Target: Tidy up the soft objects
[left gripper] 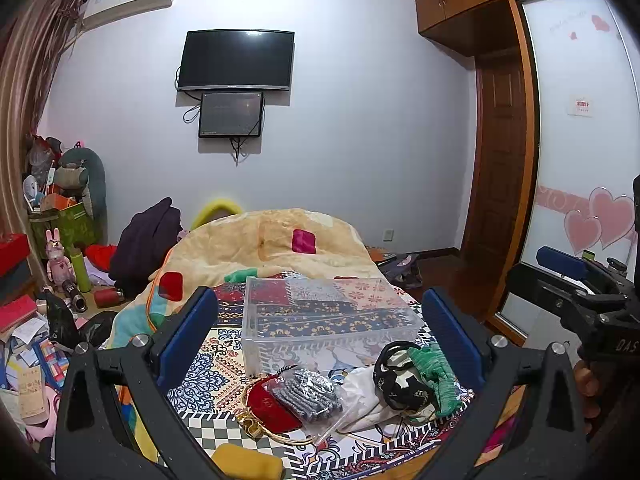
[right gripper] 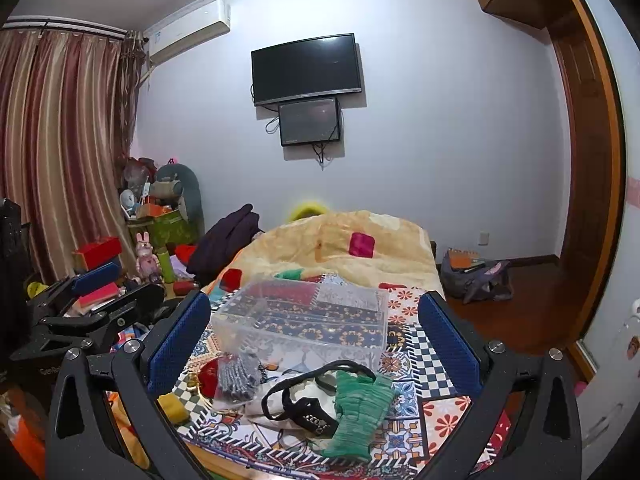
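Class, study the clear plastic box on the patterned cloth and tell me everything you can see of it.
The clear plastic box is a shallow, rectangular, see-through container with no lid visible. It looks empty: the patterned cloth shows through its walls and floor. It sits flat and upright, in front of the beige blanket and behind the pile of soft things, the bagged grey knit and green knit piece among them. Whether the pile touches its near wall cannot be told. Neither pair of tongs touches it.

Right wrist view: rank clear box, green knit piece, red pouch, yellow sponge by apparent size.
1. clear box, largest by far.
2. green knit piece, though it lies nearer the camera, which inflates it.
3. red pouch and yellow sponge: both partly hidden, too alike to rank.
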